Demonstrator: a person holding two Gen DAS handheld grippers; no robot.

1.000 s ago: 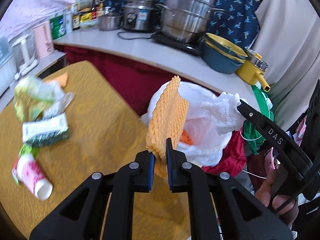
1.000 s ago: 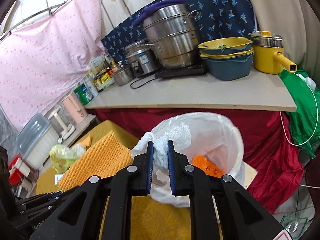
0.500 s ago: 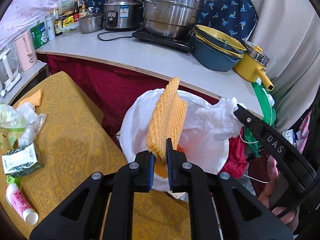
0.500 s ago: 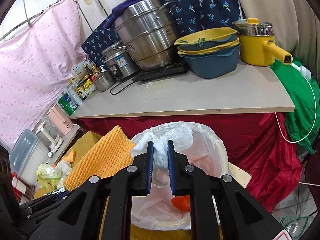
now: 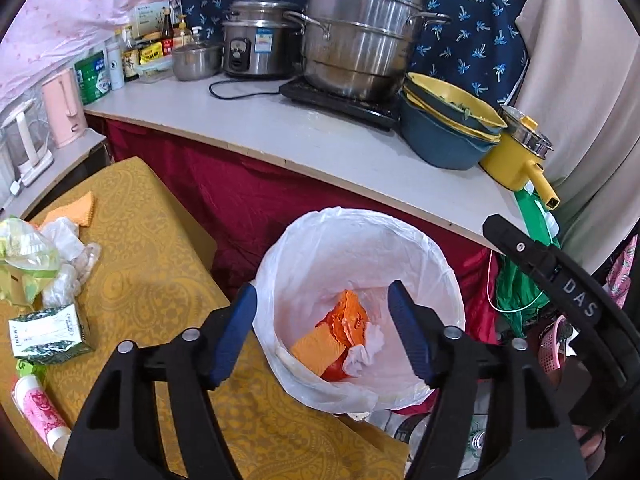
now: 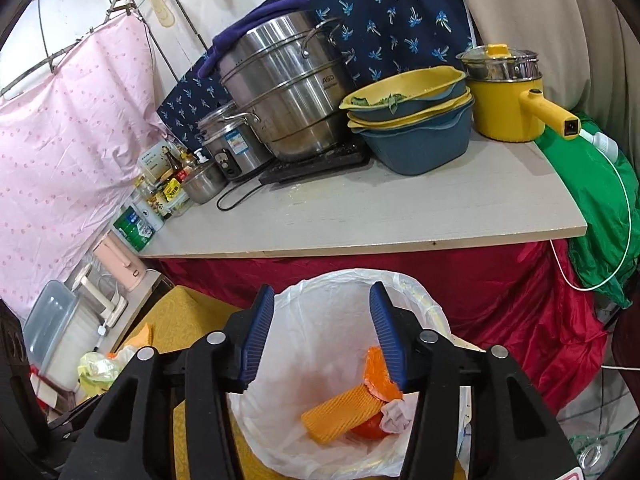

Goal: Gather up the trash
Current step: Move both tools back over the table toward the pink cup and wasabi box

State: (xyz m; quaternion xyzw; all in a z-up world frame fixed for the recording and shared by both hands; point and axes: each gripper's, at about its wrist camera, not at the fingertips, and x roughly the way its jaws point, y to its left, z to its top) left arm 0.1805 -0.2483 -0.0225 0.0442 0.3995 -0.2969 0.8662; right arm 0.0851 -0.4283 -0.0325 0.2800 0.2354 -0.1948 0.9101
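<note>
A bin lined with a white bag [image 5: 416, 240] [image 6: 420, 300] stands beside the yellow-clothed table [image 5: 152, 264]. Inside it lie an orange foam net [image 5: 316, 350] [image 6: 340, 412], a crumpled white tissue [image 5: 366, 350] [image 6: 396, 414] and orange wrappers [image 5: 348, 316]. My left gripper [image 5: 322, 330] hovers over the bin, its jaws opening with nothing between them. My right gripper [image 6: 322, 336] also hangs over the bin, jaws opening and empty; its black frame [image 5: 560, 292] shows at the right of the left wrist view.
On the table lie a green-white box [image 5: 48, 334], a pink tube [image 5: 38, 412], crumpled plastic bags [image 5: 48, 252] and an orange cloth [image 5: 76, 212]. A counter [image 5: 304, 136] behind the bin holds steel pots [image 5: 360, 28], stacked basins [image 5: 448, 128] and a yellow pot [image 5: 516, 152].
Both grippers slid over the bin and their jaws parted. The orange foam net and the white tissue left the jaws and now lie in the bin.
</note>
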